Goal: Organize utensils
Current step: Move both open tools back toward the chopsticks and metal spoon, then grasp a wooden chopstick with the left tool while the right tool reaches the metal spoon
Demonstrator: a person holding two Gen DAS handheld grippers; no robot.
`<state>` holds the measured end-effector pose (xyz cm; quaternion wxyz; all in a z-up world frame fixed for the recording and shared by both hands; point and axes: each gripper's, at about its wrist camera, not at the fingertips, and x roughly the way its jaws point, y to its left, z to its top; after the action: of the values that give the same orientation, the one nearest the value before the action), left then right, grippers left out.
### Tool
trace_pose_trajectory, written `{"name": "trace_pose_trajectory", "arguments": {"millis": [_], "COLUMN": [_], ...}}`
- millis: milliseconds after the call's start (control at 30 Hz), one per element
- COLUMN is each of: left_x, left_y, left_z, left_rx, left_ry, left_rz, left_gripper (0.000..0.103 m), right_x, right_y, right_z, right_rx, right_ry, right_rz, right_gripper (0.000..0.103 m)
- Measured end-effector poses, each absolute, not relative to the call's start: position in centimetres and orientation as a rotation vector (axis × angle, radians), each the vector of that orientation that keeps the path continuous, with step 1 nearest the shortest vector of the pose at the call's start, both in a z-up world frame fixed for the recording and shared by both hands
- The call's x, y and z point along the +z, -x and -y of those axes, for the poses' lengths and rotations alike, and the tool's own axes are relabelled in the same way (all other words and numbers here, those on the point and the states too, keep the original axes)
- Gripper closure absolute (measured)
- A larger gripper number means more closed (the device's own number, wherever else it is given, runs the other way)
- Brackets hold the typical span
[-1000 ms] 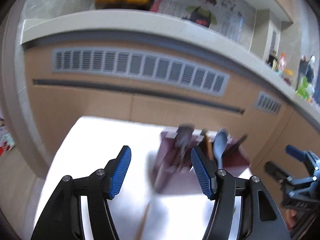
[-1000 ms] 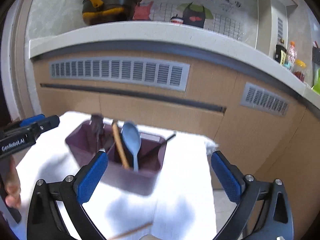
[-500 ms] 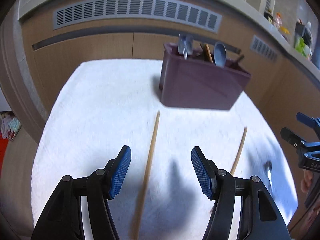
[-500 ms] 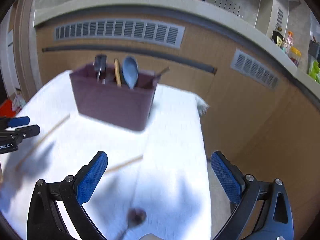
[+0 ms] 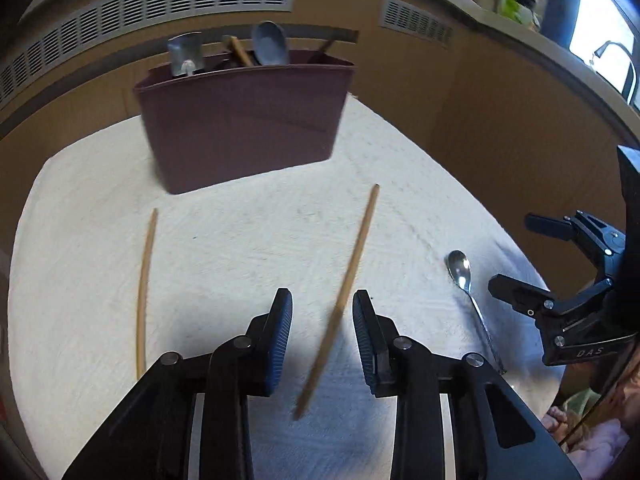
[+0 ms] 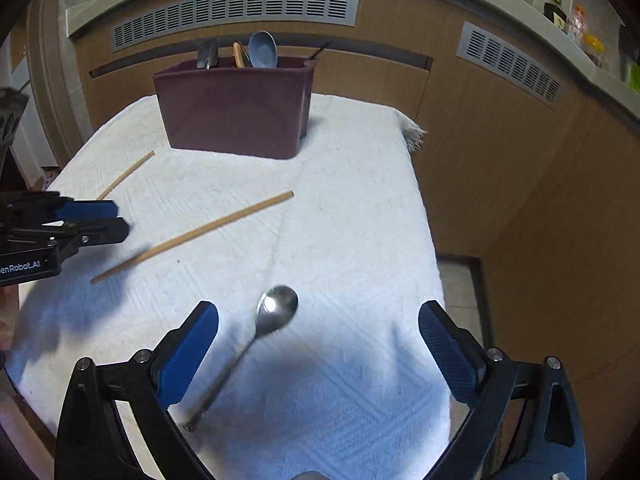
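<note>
**Jaws poised over chopstick and spoon**

The left gripper (image 5: 322,336) hovered with jaws narrowly parted on either side of a wooden chopstick (image 5: 352,268), not clamping it. A second chopstick (image 5: 144,280) lay at nine o'clock on the white-clothed bench (image 5: 240,240). The right gripper (image 6: 318,350) had its jaws wide over a metal spoon (image 6: 256,340). At twelve o'clock stood the maroon utensil holder (image 6: 236,108), already carrying several utensils.
</note>
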<state>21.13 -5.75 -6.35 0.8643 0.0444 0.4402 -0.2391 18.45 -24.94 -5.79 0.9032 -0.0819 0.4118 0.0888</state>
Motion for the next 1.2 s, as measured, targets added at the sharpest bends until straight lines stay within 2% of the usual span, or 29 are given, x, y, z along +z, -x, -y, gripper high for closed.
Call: {"name": "trace_pose_trajectory", "arguments": {"millis": [133, 167, 633, 933, 1200], "left_x": [-7.1, -7.3, -8.3, -7.9, -7.1], "left_y": [-21.5, -21.4, -19.9, -18.7, -18.6], "left_z": [7.5, 7.6, 6.0, 5.6, 7.2], "left_rx": [-0.489, -0.483, -0.441, -0.511, -0.613], "left_ry": [-0.161, -0.173, -0.183, -0.131, -0.099], "left_rz": [-0.954, -0.960, -1.004, -1.060, -1.090], "left_gripper": [0.071, 0.071, 0.071, 0.070, 0.070], "right_x": [-6.5, -6.6, -8.4, -8.5, -8.3], "right_y": [-18.0, -18.0, -20.6, -20.2, -20.0], "right_z": [25.6, 25.6, 22.1, 20.2, 22.3], "right_rx": [0.206, 0.210, 0.272, 0.309, 0.263], "right_ry": [0.110, 0.095, 0.120, 0.194, 0.180], "right_rz": [-0.900, -0.908, -0.985, -0.969, -0.967], "right_gripper": [0.038, 0.041, 0.041, 0.052, 0.052]}}
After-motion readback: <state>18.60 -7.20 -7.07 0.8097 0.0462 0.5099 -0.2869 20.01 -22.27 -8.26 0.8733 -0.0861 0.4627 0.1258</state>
